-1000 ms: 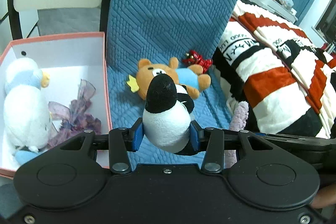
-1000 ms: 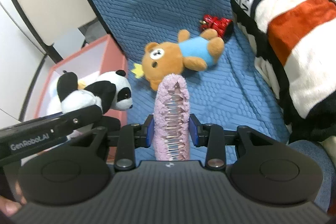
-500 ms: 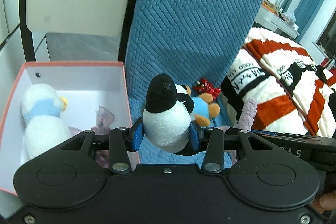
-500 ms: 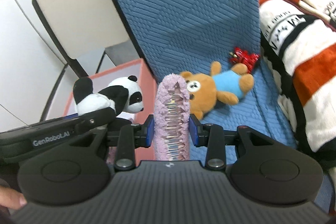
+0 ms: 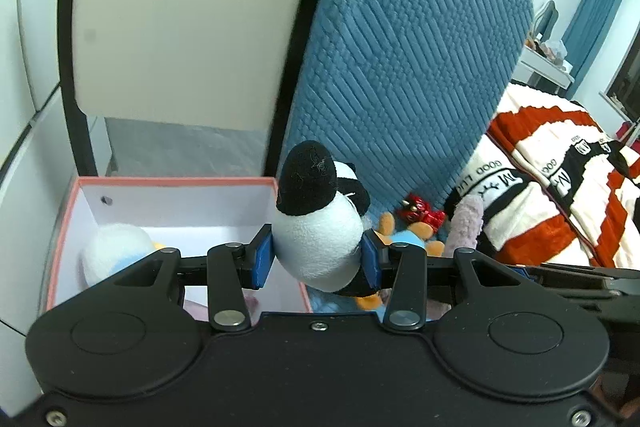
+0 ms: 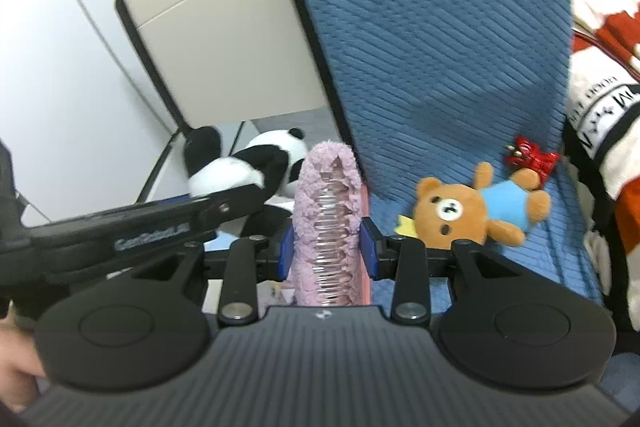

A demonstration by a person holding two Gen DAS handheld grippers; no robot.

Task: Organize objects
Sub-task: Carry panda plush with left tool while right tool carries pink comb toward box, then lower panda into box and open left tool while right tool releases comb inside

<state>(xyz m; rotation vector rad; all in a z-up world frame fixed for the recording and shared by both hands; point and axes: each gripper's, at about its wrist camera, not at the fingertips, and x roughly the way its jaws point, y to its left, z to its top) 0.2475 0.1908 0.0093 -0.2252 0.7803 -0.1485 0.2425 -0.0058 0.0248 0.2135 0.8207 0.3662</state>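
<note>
The left gripper (image 5: 316,259) had its jaws clamped on a panda (image 5: 316,227), held above the box (image 5: 176,183). The right gripper (image 6: 326,247) pinched a pink fuzzy clip (image 6: 326,211). A bear (image 6: 468,215) lay on the blue cushion (image 6: 420,27).

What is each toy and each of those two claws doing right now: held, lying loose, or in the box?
Left gripper: shut on panda.
Panda: held, lifted.
Right gripper: shut on purple fuzzy clip.
Purple fuzzy clip: held upright.
Teddy bear: lying loose on blue cushion.
Red toy: loose on cushion.
White plush: inside box.
Box: open.
</note>
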